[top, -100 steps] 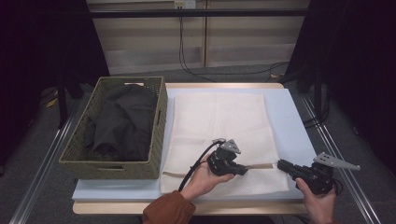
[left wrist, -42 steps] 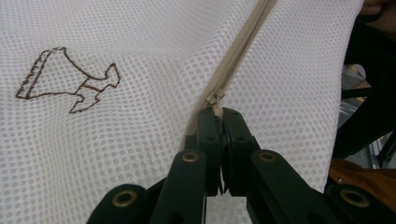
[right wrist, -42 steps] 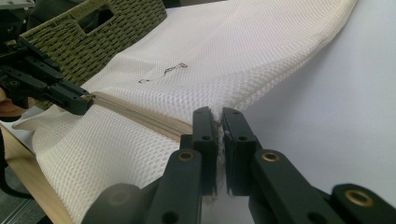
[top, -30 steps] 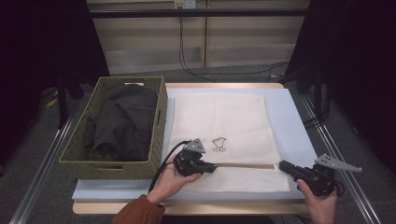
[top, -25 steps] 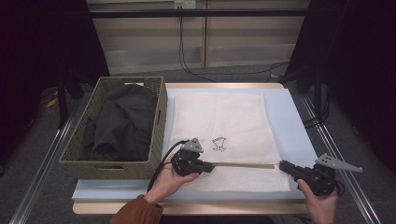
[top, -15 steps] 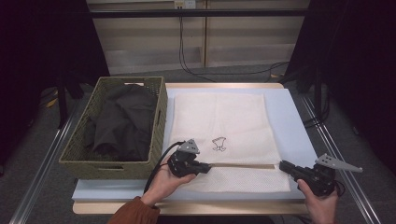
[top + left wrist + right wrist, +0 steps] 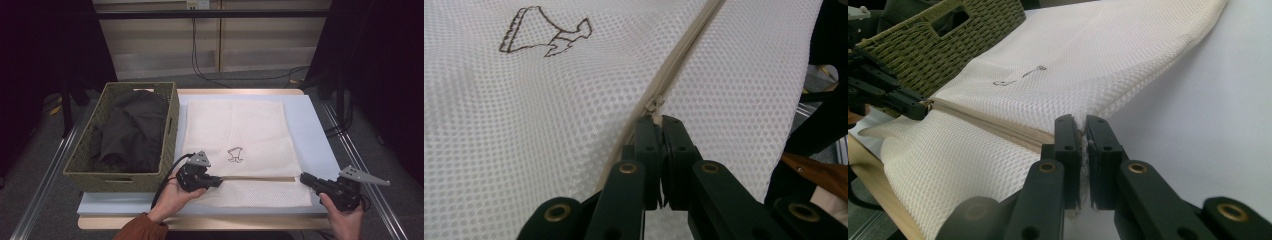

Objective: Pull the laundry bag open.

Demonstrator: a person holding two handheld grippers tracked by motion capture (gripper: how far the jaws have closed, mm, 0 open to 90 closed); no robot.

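L tongs (image 7: 659, 125) pinch zip pull (image 7: 653, 105), R tongs (image 7: 1083, 131) pinch mesh bag (image 7: 240, 135) edge, zipper part open.

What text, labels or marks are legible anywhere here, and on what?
No readable words, numbers or brand names anywhere.
Mesh bag: one dark brown outline emblem, a drawn figure, no letters; clearest in the left gripper view.
Wicker basket, dark cloth inside it, left gripper, right gripper: no marking visible.
Small light fixture at the top edge of the high view: too small to tell.
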